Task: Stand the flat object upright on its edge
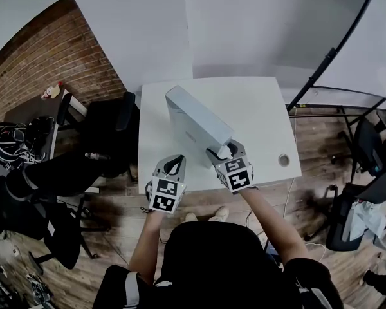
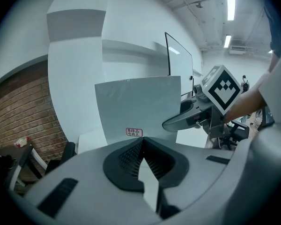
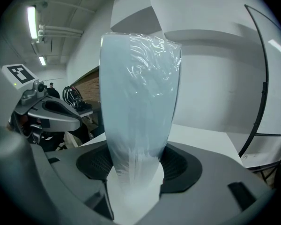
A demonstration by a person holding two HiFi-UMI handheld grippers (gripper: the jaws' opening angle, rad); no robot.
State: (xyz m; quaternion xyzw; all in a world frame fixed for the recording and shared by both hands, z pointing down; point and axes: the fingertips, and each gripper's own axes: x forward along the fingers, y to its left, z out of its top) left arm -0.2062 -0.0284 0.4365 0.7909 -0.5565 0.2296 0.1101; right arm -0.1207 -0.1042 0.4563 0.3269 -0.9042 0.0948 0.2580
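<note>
A flat pale blue-grey box (image 1: pixel 196 121) wrapped in clear film stands upright on its long edge on the white table (image 1: pixel 257 108), running from the middle toward the front. My right gripper (image 1: pixel 224 152) is shut on its near end; in the right gripper view the box (image 3: pixel 138 93) rises between the pads (image 3: pixel 178 165). My left gripper (image 1: pixel 174 163) is shut and empty, just left of the box at the table's front edge. In the left gripper view the box's broad face (image 2: pixel 138 108) with a small label stands ahead of my left gripper (image 2: pixel 141 146), and the right gripper (image 2: pixel 192 116) is at its right.
A round grommet (image 1: pixel 284 160) sits at the table's front right corner. Black office chairs (image 1: pixel 109 134) stand left of the table, another chair (image 1: pixel 373 153) to the right. A black curved pole (image 1: pixel 334 50) leans at the right. A brick wall (image 1: pixel 45 56) lies at the left.
</note>
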